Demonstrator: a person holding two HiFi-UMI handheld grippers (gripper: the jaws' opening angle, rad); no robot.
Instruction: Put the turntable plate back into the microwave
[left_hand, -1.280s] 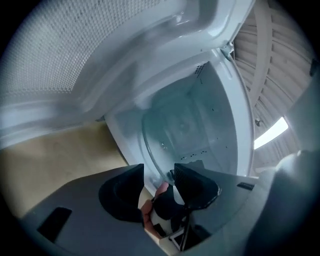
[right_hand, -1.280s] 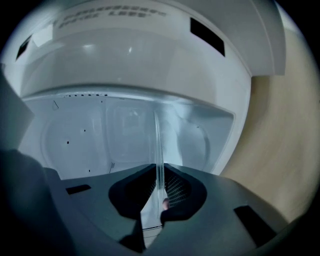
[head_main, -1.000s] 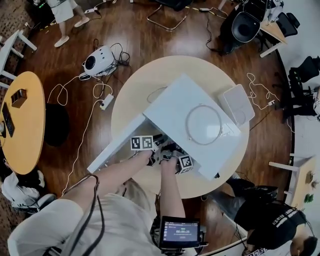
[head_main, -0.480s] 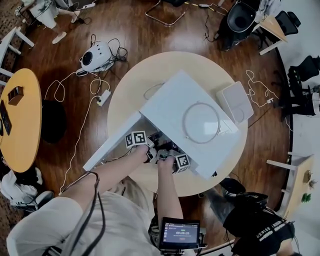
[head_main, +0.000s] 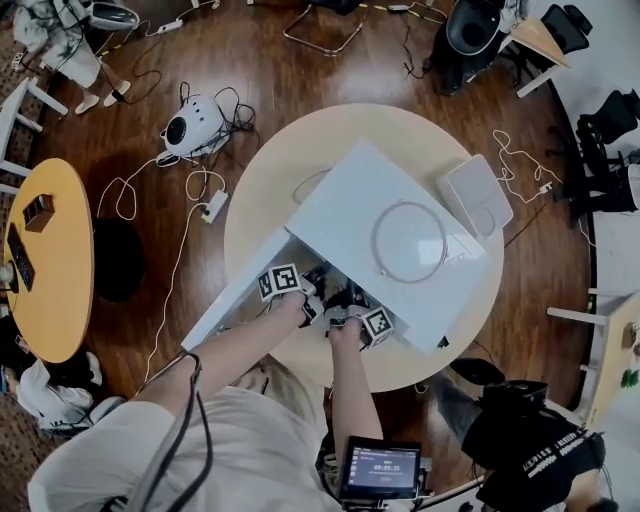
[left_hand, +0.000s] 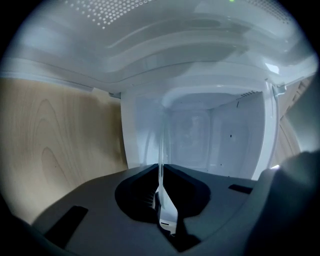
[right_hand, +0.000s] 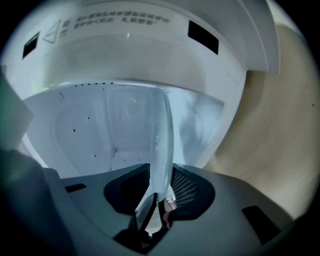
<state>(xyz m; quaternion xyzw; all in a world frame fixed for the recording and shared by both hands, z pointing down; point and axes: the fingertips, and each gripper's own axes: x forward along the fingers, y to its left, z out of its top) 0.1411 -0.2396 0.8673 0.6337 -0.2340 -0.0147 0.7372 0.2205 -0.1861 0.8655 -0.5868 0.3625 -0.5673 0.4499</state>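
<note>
The person is holding the glass turntable plate on edge at the open mouth of the white microwave. The microwave is sitting on the round wooden bench with its cavity facing 7 o'clock in the head view. The microwave door is hanging open, reaching out toward 8 o'clock.

The left hand-held gripper is closing on the plate. Its jaws are pinching the thin glass rim, which is running straight up toward 12 o'clock in the left gripper view, with the bare white cavity behind it.

The right hand-held gripper is opening. The plate is standing between its meshed pads, leaning slightly toward 1 o'clock, and the jaws are standing apart on either side of the glass rather than clamping it.

In the head view the two hand-held grippers are working side by side just inside the opening, the left one at 9 o'clock of the right. Both forearms are reaching in from 6 o'clock.

A thin round ring is lying flat on the microwave's top, toward its 3 o'clock end. A flat white box is resting on the bench just beyond it.
</note>
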